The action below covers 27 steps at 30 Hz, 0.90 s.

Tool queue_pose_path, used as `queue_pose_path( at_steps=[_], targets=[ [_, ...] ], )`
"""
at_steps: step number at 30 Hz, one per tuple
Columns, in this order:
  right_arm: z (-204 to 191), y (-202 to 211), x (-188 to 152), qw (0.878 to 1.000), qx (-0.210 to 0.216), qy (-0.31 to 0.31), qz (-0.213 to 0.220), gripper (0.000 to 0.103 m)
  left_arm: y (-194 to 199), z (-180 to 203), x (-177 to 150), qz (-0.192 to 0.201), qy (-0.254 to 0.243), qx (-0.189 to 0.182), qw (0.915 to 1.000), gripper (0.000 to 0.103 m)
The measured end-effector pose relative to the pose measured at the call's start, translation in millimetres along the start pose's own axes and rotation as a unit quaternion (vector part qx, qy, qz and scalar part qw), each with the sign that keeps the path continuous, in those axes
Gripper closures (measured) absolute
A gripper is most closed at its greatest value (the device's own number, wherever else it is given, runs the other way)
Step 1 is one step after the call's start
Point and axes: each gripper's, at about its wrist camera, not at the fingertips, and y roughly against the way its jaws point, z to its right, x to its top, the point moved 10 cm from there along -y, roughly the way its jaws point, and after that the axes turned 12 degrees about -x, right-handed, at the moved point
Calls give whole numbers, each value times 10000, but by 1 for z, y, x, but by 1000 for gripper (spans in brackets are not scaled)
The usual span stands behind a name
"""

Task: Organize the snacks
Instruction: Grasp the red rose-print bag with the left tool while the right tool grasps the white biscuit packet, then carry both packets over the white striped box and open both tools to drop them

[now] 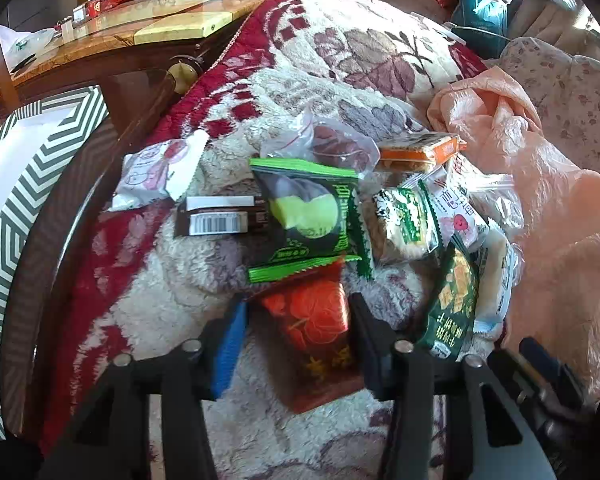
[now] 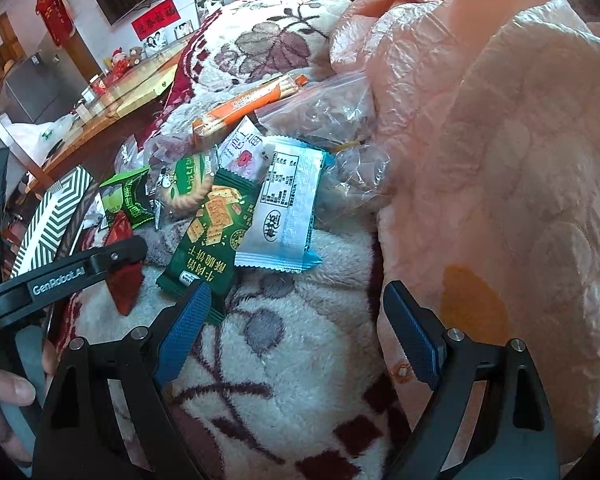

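A heap of snack packets lies on a fleecy flowered blanket [image 1: 172, 300]. Seen from the left wrist, the left gripper [image 1: 298, 320] has its tongs set either side of a red packet [image 1: 320, 332] at 6 o'clock; the pads look close against its edges, though I cannot tell whether they are pinching it yet. Just past it, at 12 o'clock from the red packet, lies a green packet [image 1: 308, 216], partly overlapping it.

Seen from the right wrist, the right gripper [image 2: 296, 324] has its tongs spread wide and empty above the blanket. A green cracker packet [image 2: 210, 232] lies at 10 o'clock, an orange plastic bag [image 2: 500, 140] at 2 o'clock.

The step appears to be picking the red packet. Next likely calls for a firm squeeze and a lift clear of the overlapping green packet.
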Motion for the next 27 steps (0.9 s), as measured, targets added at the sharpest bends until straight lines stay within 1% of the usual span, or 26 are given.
queue_pose_path(
  at_steps=[2, 3, 7, 9, 11, 13, 15, 16, 17, 22, 27],
  targets=[
    [3, 1, 5, 10000, 7, -72, 18, 15, 3, -1, -2, -2, -1, -58, 10000, 58],
    [5, 1, 9, 9999, 10, -130, 35, 15, 4, -2, -4, 0, -19, -51, 10000, 65],
    [7, -4, 26, 9997, 44, -251, -41, 15, 9, -4, -9, 27, -141, 6, 9999, 65],
    [6, -11, 36, 9997, 30, -217, -81, 15, 10, -5, -10, 20, -137, -34, 9999, 65],
    [3, -20, 42, 9995, 131, -261, -157, 15, 11, -7, -10, 0, -104, -82, 9999, 65],
    [-1, -31, 44, 9989, 237, -273, -305, 26, 12, -8, -10, -1, -97, -80, 9999, 65],
    [-6, -42, 42, 9978, 380, -234, -495, 49, 14, -10, -11, 7, -94, -54, 9999, 65],
    [-6, -44, 42, 9973, 466, -248, -512, 57, 14, -11, -11, 10, -88, -42, 10000, 65],
    [-6, -43, 42, 9967, 549, -281, -520, 73, 15, -13, -12, 9, -75, -30, 10000, 65],
    [-9, -30, 36, 9963, 678, -23, -520, 74, 20, -20, -14, 8, -7, -18, 10000, 66],
    [-20, 0, 35, 9961, 798, 287, -252, 74, 35, -23, -13, 141, -4, -43, 9999, 66]
  ],
)
